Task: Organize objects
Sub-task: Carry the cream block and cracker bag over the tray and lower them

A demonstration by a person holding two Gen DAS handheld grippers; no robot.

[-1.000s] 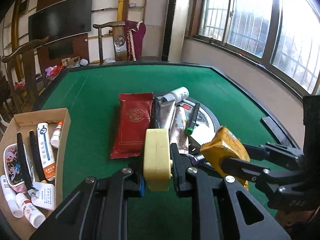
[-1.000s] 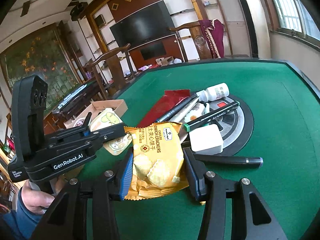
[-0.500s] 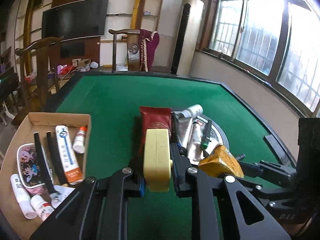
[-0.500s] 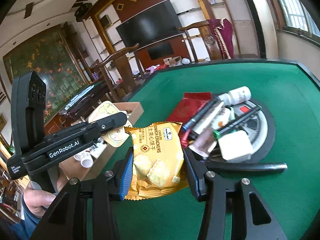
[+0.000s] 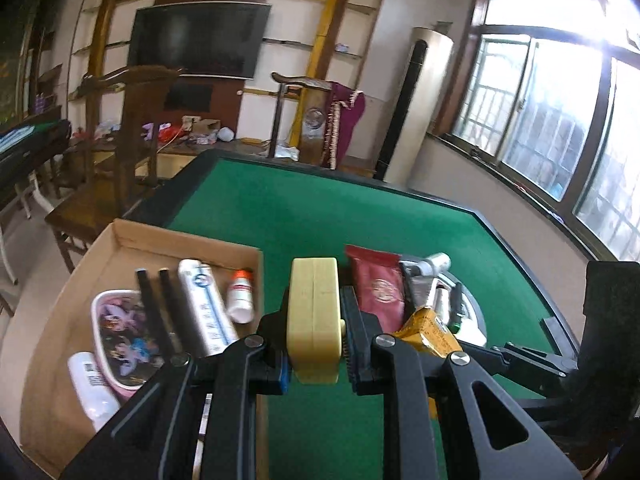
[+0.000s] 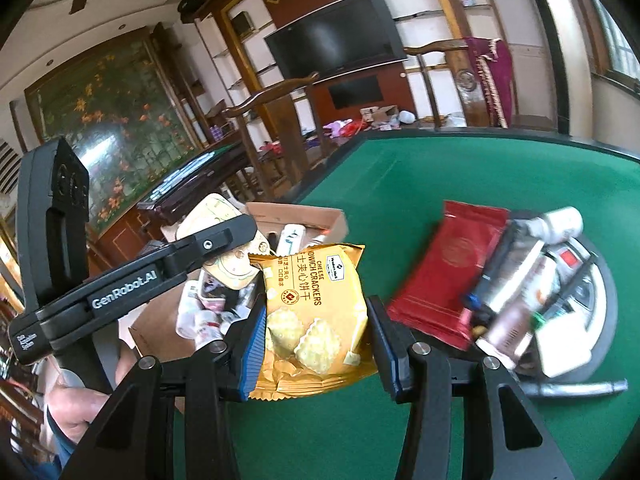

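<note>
My left gripper is shut on a pale yellow flat case, held on edge above the green table beside the cardboard box. In the right wrist view that same gripper and its yellow case hang over the box. My right gripper is shut on a yellow cracker packet, also lifted off the table, just right of the box. The cracker packet shows at the right of the left wrist view.
The box holds a toothpaste tube, black pens, small bottles and a picture tin. A red pouch, tubes, a white bottle and a white block lie piled on a round black disc. Wooden chairs stand beyond the table.
Both grippers have moved left with their loads, away from the pile and towards the cardboard box, which now sits closer and larger in both views.
</note>
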